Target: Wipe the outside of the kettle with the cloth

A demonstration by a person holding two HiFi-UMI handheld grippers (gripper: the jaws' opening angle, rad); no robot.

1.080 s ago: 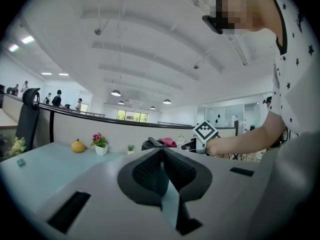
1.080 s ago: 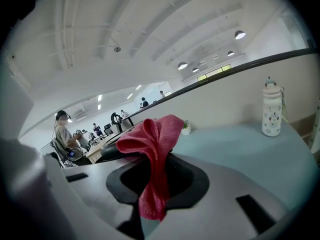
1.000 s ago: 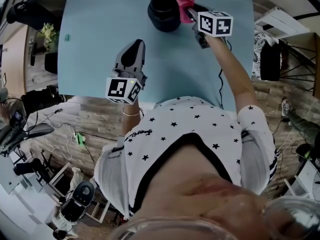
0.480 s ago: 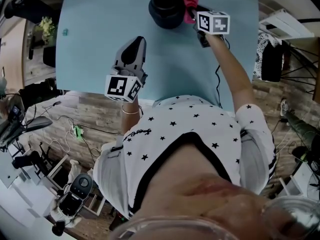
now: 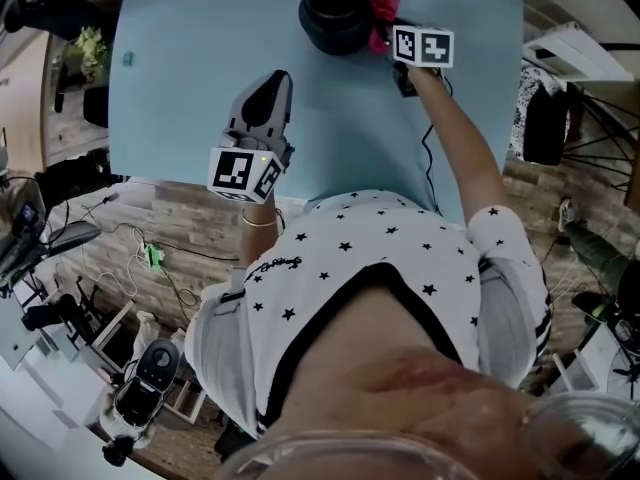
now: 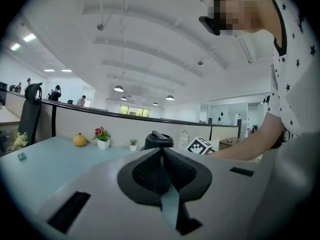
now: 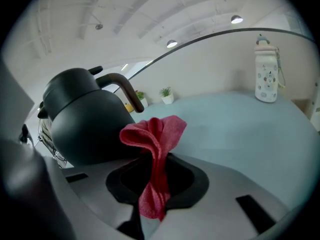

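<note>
The black kettle (image 5: 335, 13) stands at the far middle of the light blue table (image 5: 190, 78); in the right gripper view the kettle (image 7: 82, 121) fills the left. My right gripper (image 5: 385, 30) is shut on the pink cloth (image 5: 381, 18), just right of the kettle. The cloth (image 7: 155, 154) bunches above the jaws and rests against the kettle's side. My left gripper (image 5: 268, 103) is shut with nothing in it, over the table near its front edge, well short of the kettle (image 6: 155, 140).
A white bottle (image 7: 266, 74) stands at the far right of the table. Small potted plants (image 6: 102, 137) and an orange fruit (image 6: 79, 140) line the far edge. A small green item (image 5: 127, 60) lies at the table's left. Cables and gear cover the floor at left.
My right gripper with the cloth has slid a little toward me along the kettle's right side. The left gripper has stayed put.
</note>
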